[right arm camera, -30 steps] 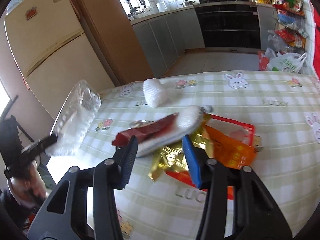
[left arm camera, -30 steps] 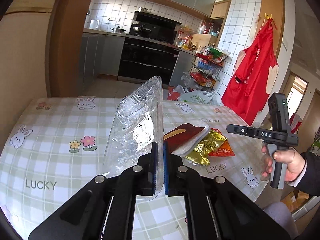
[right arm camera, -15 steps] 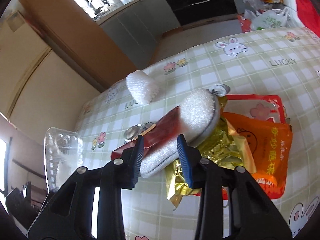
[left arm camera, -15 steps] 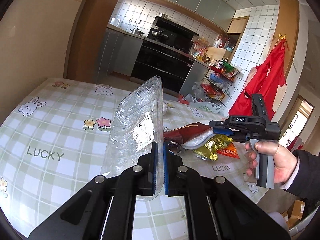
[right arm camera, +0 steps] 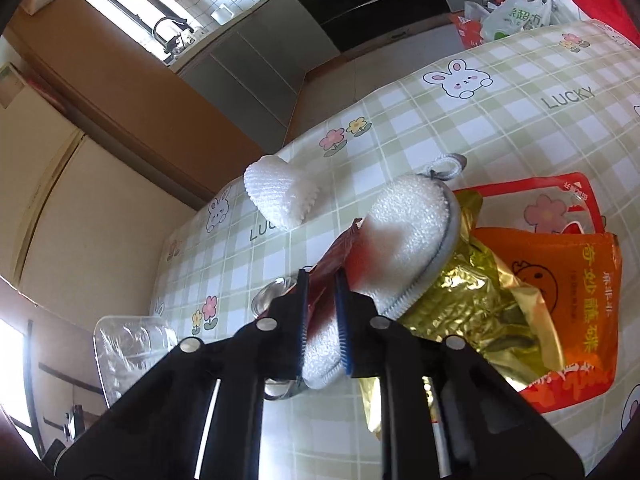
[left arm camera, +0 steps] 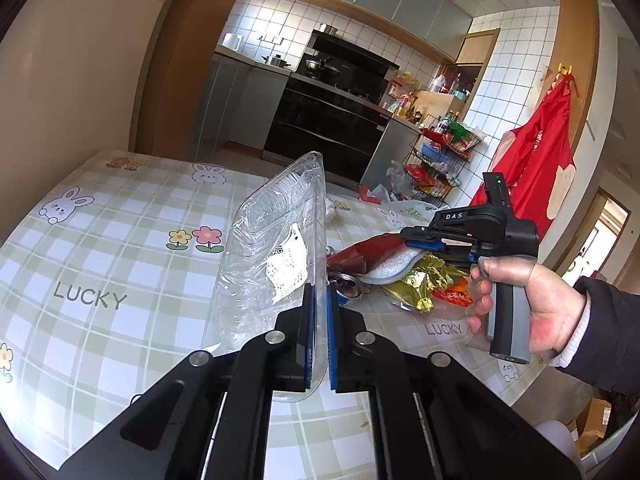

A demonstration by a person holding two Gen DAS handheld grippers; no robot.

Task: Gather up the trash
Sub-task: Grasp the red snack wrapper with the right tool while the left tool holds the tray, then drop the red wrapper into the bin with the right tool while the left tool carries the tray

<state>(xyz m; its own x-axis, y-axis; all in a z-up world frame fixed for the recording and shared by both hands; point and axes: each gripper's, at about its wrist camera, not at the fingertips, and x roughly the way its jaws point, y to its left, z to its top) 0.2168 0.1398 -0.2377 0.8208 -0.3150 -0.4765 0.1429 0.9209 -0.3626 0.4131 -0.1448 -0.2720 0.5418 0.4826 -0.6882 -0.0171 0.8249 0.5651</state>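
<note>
My left gripper point(left arm camera: 319, 300) is shut on the rim of a clear plastic clamshell box point(left arm camera: 276, 252) and holds it upright above the table. My right gripper point(right arm camera: 321, 284) is shut on a white sponge pad point(right arm camera: 404, 236) together with a dark red wrapper point(right arm camera: 332, 256); it shows in the left wrist view point(left arm camera: 424, 240) over the trash pile. Under them lie a gold foil wrapper point(right arm camera: 468, 300), an orange snack bag point(right arm camera: 560, 280) and a red-edged clear bag point(right arm camera: 560, 204). The clamshell also shows at the lower left of the right wrist view point(right arm camera: 128, 340).
A checked bunny tablecloth point(left arm camera: 100, 248) covers the table. A white foam fruit net point(right arm camera: 280, 192) lies beyond the pile, and a metal can lid point(left arm camera: 348, 282) beside it. The kitchen with a stove point(left arm camera: 332, 120), a wire rack point(left arm camera: 436, 168) and a red apron point(left arm camera: 536, 152) is behind.
My right gripper moved in over the pile and closed on the white sponge pad and red wrapper. My left gripper kept holding the clamshell and drew back a little.
</note>
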